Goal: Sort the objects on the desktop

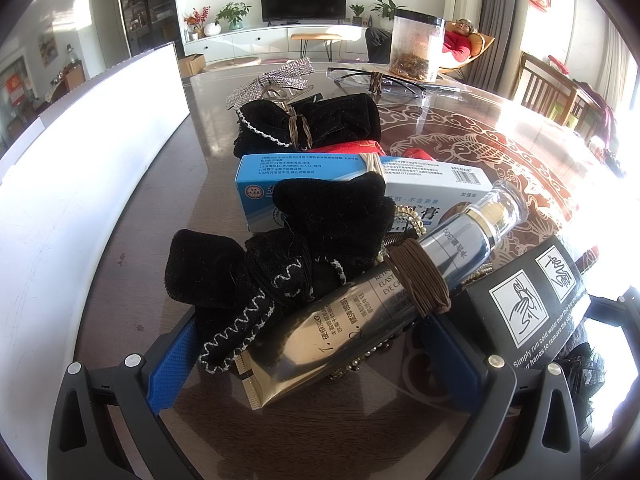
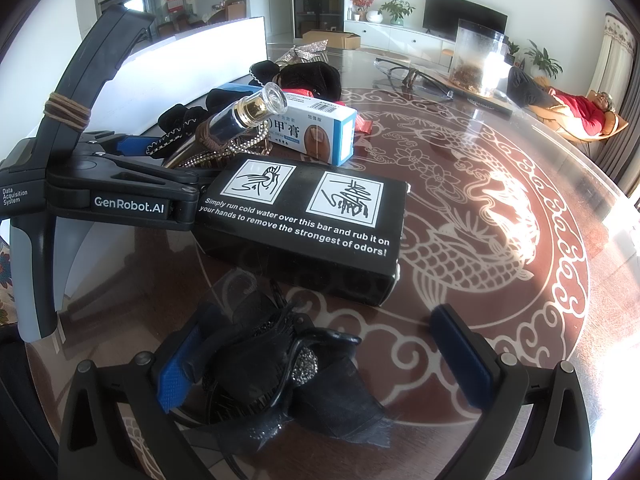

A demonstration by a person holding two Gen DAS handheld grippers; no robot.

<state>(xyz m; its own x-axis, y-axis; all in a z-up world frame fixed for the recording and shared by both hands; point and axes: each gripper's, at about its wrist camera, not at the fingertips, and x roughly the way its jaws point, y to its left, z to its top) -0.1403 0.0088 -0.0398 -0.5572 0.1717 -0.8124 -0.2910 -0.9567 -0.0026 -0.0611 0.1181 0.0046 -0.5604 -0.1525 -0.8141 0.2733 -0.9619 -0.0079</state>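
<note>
A gold eye-cream tube with a brown hair tie wound round it lies between the fingers of my left gripper, which stands open. A black velvet bow rests against the tube's left side, by the left pad. In the right wrist view a black rhinestone hair clip lies on the glass inside my open right gripper, close to its left pad. A black box with white pictograms sits just ahead.
Behind the tube sit a blue-and-white ointment box, a second black bow, a rhinestone bow, glasses and a clear jar. A white bin wall runs along the left. A person reclines far back.
</note>
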